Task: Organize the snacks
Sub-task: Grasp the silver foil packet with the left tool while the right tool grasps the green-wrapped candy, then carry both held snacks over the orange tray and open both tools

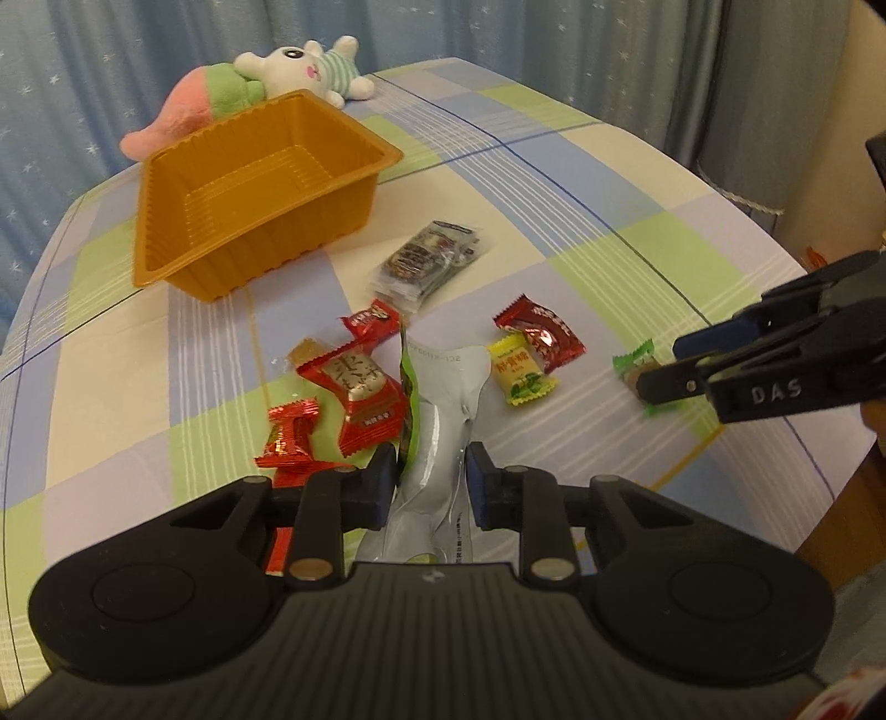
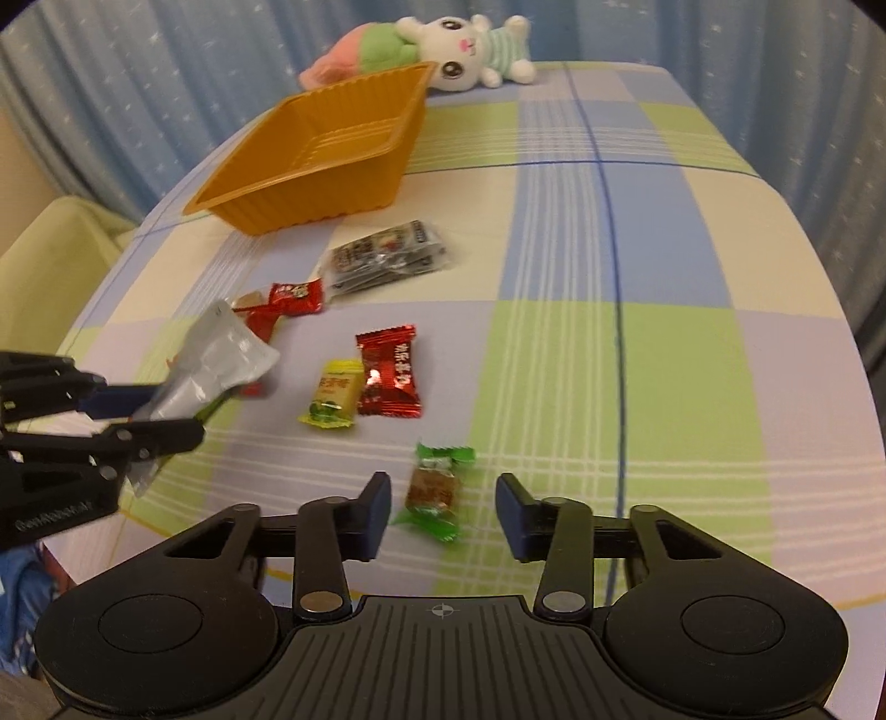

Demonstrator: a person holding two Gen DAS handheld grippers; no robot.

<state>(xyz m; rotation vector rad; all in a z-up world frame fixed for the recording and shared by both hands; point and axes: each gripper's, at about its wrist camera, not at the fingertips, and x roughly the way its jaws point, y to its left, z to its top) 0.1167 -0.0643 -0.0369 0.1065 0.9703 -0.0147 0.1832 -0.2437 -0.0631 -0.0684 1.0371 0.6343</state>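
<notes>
My left gripper (image 1: pixel 431 479) has its jaws clenched on a silver snack pouch (image 1: pixel 443 421). The pouch has a green edge and sticks up between the two blue pads. In the right wrist view I see the same pouch (image 2: pixel 216 360) held up off the desk (image 2: pixel 637 360).

My right gripper (image 2: pixel 441 512) is down by a small candy with green wrapper ends (image 2: pixel 434 490). The candy lies on the desk between the two pads. There is a gap on each side, so the jaws are not squeezing it.

The other snacks lie on the checked cloth. A yellow candy (image 2: pixel 332 393) touches a dark red candy (image 2: pixel 390 371). A clear pack with dark print (image 2: pixel 387 252) lies nearer the orange tray (image 2: pixel 310 188). A small red candy (image 2: pixel 293 296) is just beside that pack. In the left wrist view, a big red packet (image 1: pixel 360 393) and a shiny red candy (image 1: pixel 290 435) lie to the left of the pouch.

The orange tray has nothing in it that I can see. Behind it lie a white bunny toy (image 2: pixel 470 50) and a pink and green plush (image 2: pixel 365 55). Blue curtains (image 2: pixel 166 83) hang at the back.
</notes>
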